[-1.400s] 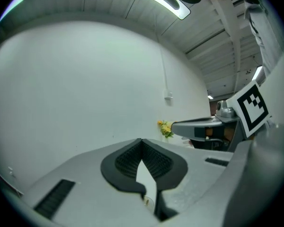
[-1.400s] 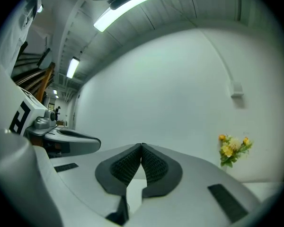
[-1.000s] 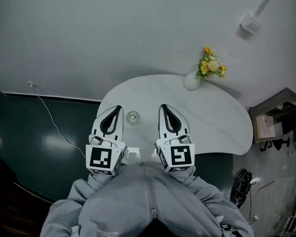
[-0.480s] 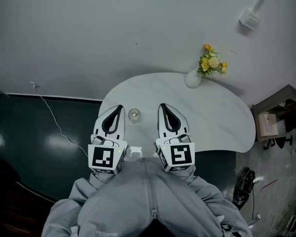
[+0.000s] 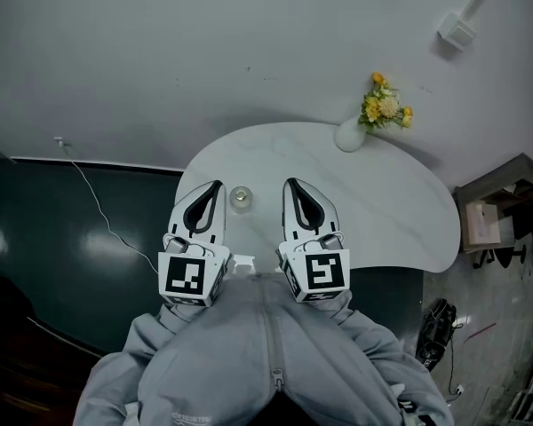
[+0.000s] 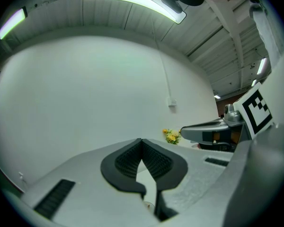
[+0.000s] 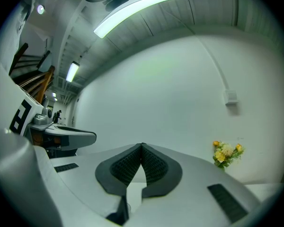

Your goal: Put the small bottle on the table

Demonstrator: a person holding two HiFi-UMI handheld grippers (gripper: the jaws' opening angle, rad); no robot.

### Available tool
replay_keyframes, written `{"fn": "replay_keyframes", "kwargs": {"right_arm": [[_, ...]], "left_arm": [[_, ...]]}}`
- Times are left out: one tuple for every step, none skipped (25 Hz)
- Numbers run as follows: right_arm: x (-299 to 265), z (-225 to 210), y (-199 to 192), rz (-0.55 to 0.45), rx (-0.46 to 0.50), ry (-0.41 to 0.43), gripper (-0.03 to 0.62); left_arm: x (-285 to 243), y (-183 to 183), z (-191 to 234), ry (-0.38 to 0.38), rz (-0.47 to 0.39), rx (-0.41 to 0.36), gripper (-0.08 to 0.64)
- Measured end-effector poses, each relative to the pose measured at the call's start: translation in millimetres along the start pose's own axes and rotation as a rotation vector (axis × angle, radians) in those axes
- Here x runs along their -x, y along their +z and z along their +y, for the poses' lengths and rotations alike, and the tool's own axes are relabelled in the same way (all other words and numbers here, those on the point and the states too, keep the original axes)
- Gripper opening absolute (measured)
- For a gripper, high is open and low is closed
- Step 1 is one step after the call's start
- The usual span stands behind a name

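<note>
A small clear bottle [image 5: 241, 197], seen from above, stands on the white table [image 5: 382, 211] near its left front edge. It sits between my two grippers in the head view. My left gripper [image 5: 215, 185] hovers just left of it, jaws shut with nothing between them. My right gripper [image 5: 290, 183] hovers just right of it, also shut and empty. Both are held close to the person's grey-sleeved chest. In the left gripper view the pads meet at the left gripper [image 6: 142, 140]; in the right gripper view they meet at the right gripper [image 7: 142, 144].
A white vase of yellow flowers [image 5: 349, 135] stands at the table's far edge against the white wall; the flowers [image 7: 226, 154] also show in the right gripper view. A dark floor with a cable [image 5: 98, 211] lies left. Shelving and clutter [image 5: 497, 220] stand at the right.
Both grippers stay shut side by side. In the head view the table, bottle and vase have drifted slightly upward; nothing was gripped or released.
</note>
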State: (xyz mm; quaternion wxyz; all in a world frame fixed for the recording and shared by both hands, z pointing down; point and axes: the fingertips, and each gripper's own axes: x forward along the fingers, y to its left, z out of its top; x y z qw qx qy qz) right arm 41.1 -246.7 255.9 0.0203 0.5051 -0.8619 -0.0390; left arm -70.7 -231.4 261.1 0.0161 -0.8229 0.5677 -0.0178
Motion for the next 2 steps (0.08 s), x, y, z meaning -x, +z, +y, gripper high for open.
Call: {"fn": "replay_keyframes", "kwargs": {"right_arm": [[-0.9,-0.7,-1.2,0.001,0.001,0.002,0.026],[-1.8,-1.3,-2.4,0.002,0.001,0.003,0.026]], "left_arm": [[-1.4,-0.7,-0.2,0.000,0.000,0.001,0.008],[-2.8,-1.4,-0.4,0.000,0.000,0.001,0.008]]}}
